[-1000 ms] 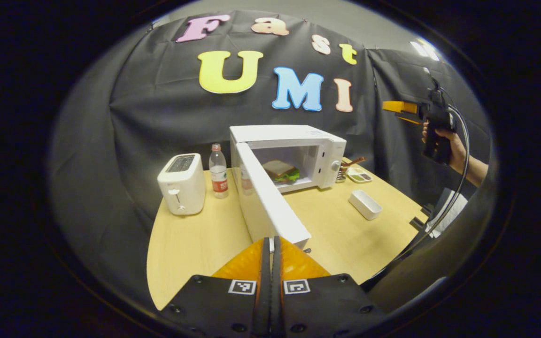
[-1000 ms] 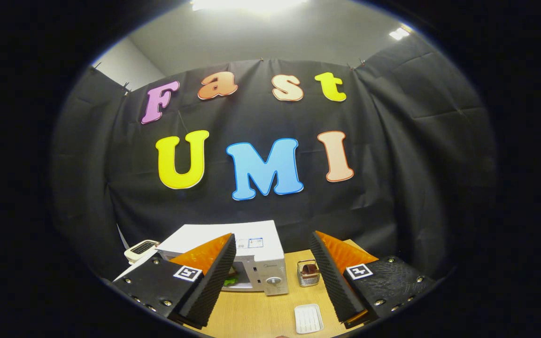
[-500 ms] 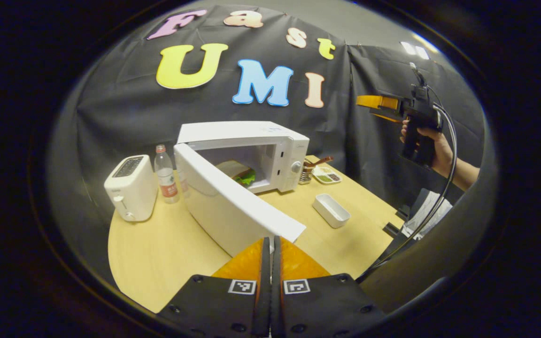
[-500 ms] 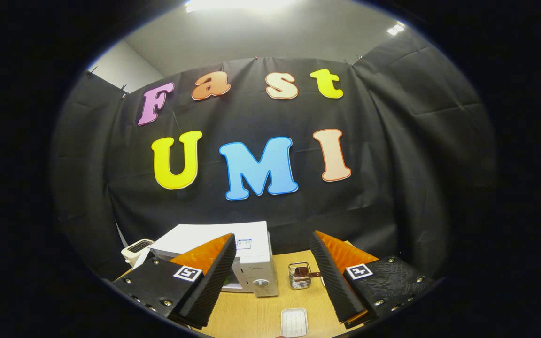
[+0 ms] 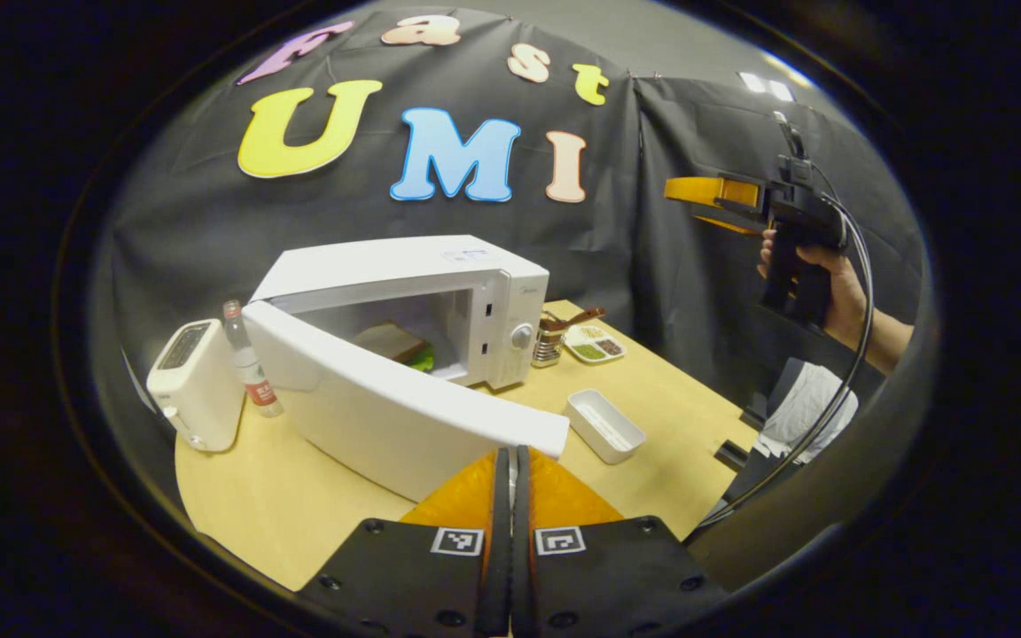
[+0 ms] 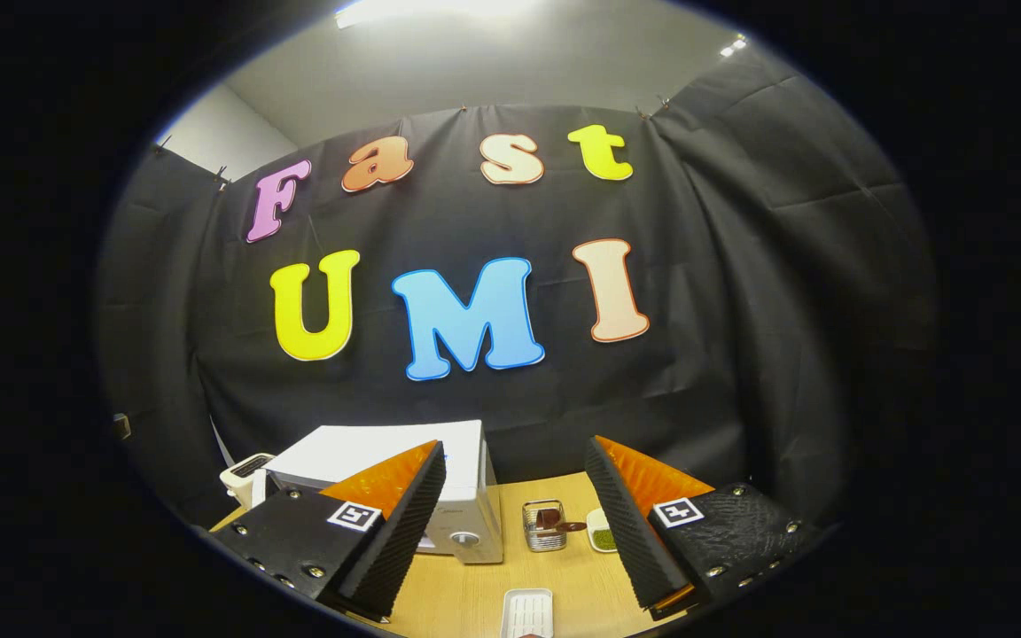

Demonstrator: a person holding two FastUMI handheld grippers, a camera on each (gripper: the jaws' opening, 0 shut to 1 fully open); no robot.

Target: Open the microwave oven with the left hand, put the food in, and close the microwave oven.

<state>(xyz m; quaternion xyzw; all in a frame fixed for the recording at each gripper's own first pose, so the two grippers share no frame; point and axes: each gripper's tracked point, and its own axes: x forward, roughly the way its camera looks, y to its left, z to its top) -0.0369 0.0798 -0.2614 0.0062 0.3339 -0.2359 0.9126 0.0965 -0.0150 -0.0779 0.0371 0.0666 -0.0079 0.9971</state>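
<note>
A white microwave oven (image 5: 440,266) stands on the wooden table (image 5: 679,416), its door (image 5: 386,416) swung partly open toward me. A sandwich (image 5: 395,344) lies inside the cavity. My left gripper (image 5: 510,456) is shut with nothing between its fingers, and its tips rest against the door's free edge. In the left gripper view, a hand holds my right gripper (image 5: 705,197) high at the right, away from the oven. In the right gripper view, my right gripper (image 6: 515,461) is open and empty above the table, with the microwave oven (image 6: 466,487) behind its left finger.
A white toaster (image 5: 191,381) and a water bottle (image 5: 249,372) stand left of the oven. A wire cup holder (image 5: 550,341), a small dish of food (image 5: 595,341) and a white rectangular tray (image 5: 604,424) sit to its right. A black cable (image 5: 830,390) hangs from the right gripper.
The oven door has swung further toward the cavity with my left gripper against its edge. My left gripper view has shifted right. The right gripper has drifted slightly, staying open.
</note>
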